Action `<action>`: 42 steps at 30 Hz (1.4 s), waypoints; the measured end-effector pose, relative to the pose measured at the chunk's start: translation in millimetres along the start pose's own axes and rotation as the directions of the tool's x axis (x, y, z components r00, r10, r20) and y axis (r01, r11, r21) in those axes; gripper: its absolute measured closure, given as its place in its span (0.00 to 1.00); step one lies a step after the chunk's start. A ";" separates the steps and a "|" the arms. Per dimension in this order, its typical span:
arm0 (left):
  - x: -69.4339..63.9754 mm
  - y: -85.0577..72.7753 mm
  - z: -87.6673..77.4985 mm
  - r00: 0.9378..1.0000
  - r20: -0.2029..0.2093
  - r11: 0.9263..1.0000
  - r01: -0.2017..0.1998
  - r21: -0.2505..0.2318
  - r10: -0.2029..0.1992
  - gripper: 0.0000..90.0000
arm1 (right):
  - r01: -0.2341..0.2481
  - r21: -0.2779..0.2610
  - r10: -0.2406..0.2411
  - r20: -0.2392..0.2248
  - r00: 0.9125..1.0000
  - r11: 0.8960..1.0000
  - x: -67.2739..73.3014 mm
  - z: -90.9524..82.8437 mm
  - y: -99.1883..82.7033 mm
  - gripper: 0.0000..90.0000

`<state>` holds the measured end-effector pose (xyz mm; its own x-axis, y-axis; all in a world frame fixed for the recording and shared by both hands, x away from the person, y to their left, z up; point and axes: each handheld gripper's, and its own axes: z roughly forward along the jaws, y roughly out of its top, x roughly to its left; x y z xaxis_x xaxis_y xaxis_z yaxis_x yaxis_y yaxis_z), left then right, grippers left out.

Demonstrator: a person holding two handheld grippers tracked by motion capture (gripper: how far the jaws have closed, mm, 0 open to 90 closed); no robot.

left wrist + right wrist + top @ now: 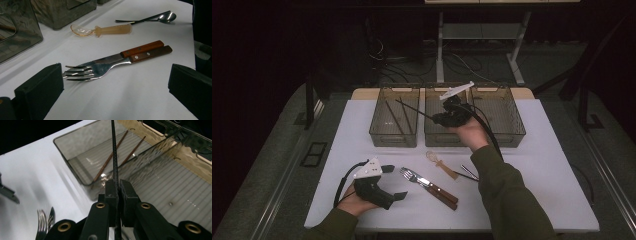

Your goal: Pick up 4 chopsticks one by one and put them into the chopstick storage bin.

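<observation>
Fork (100, 68) and knife (110, 59): polished metal with riveted wooden handles. Bins (394, 117): smoky translucent plastic, ribbed floors. Chopstick (114, 150): matt black, finely ridged; table cover (125, 100): smooth matt white.

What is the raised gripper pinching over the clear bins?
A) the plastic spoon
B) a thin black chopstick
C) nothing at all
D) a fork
B: the right gripper has its jaws shut on a thin black chopstick, held above the left bin, where two brown chopsticks already lie.
</observation>
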<state>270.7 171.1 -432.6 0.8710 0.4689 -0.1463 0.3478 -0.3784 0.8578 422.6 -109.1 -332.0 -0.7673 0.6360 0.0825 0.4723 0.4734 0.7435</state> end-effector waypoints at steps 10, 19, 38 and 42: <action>0.4 1.0 -0.2 1.000 0.010 1.000 -0.021 0.000 0.021 0.00 | -0.022 0.040 0.021 0.030 0.999 0.999 0.8 36.6 26.6 0.95; 0.0 1.4 -0.5 1.000 0.021 1.000 -0.014 -0.006 0.014 0.00 | -0.060 0.075 0.055 0.070 0.996 0.995 -3.1 73.6 43.5 0.95; 0.9 2.0 -0.5 0.999 0.034 1.000 -0.019 -0.015 0.019 0.00 | -0.097 0.118 0.082 0.120 0.989 0.988 2.9 121.2 61.7 0.95; 0.5 2.1 -0.3 0.999 0.037 1.000 -0.019 -0.016 0.019 0.00 | -0.094 0.123 0.080 0.115 0.990 0.988 5.1 125.3 62.8 0.94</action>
<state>271.7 170.8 -430.7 0.8897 0.4318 -0.1480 0.3262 -0.3746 0.8679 502.7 0.2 -368.1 -0.6722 0.7375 0.0650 0.5919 0.4826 0.6455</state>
